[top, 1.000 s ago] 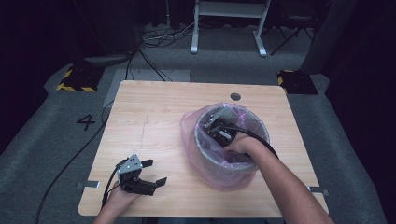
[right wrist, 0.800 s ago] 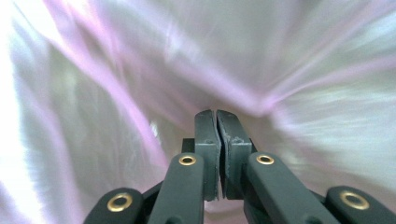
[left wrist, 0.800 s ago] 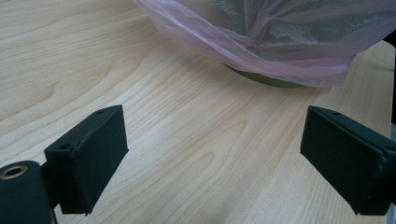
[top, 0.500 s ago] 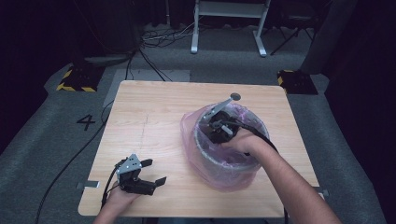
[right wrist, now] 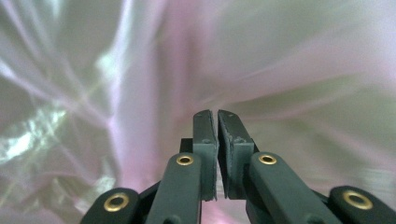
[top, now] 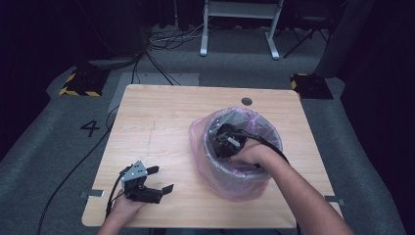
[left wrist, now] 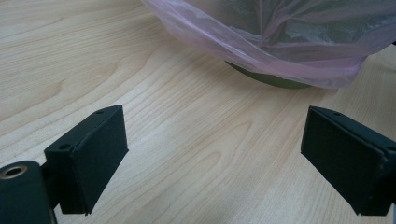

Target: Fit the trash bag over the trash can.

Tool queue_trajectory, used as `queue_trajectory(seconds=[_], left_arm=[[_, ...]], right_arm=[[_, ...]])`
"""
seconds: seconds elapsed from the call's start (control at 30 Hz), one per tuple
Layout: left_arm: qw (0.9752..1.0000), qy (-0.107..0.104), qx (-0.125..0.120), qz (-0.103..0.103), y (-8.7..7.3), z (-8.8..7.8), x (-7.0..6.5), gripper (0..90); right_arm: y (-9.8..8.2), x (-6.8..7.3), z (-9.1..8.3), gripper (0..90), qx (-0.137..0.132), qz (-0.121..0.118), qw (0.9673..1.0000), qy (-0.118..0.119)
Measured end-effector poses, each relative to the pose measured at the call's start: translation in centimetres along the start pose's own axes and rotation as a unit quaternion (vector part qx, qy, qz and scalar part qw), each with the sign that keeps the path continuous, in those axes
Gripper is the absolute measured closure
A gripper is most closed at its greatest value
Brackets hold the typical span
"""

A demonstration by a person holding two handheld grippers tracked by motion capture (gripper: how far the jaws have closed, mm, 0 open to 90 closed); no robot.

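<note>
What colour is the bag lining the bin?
Translucent pink; the bag shows best in the high view, draped over the bin's rim.

Left gripper (top: 155,182) fingers apart, right gripper (right wrist: 217,116) together

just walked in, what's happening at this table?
A person works two handheld grippers at a light wooden table. The right claw is down inside the round bin lined with a pink plastic bag, jaws shut; whether they pinch the liner is unclear. The left claw rests on the table near the front edge, jaws open, holding nothing, pointed toward the bin.
</note>
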State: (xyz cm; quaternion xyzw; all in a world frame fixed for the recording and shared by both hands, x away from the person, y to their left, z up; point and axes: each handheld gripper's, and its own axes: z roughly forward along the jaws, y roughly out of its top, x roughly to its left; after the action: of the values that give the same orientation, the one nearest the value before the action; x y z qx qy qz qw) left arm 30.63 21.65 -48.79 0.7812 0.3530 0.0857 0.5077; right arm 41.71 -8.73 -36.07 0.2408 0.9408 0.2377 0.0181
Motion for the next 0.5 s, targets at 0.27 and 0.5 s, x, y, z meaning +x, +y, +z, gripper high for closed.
queue_trajectory(seconds=[0.27, 0.5], left_arm=[[1.0, -0.001, -0.001, -0.002, 0.0, 0.0, -0.1, 7.1], [1.0, -0.004, -0.008, -0.003, 0.1, -0.1, 0.0, 6.9]], right_arm=[[0.4, -2.9, -1.6, 85.0, -0.049, 0.02, 0.996, -0.072], [-1.1, -5.6, 1.3, 84.2, -0.02, 0.061, 0.994, -0.089]])
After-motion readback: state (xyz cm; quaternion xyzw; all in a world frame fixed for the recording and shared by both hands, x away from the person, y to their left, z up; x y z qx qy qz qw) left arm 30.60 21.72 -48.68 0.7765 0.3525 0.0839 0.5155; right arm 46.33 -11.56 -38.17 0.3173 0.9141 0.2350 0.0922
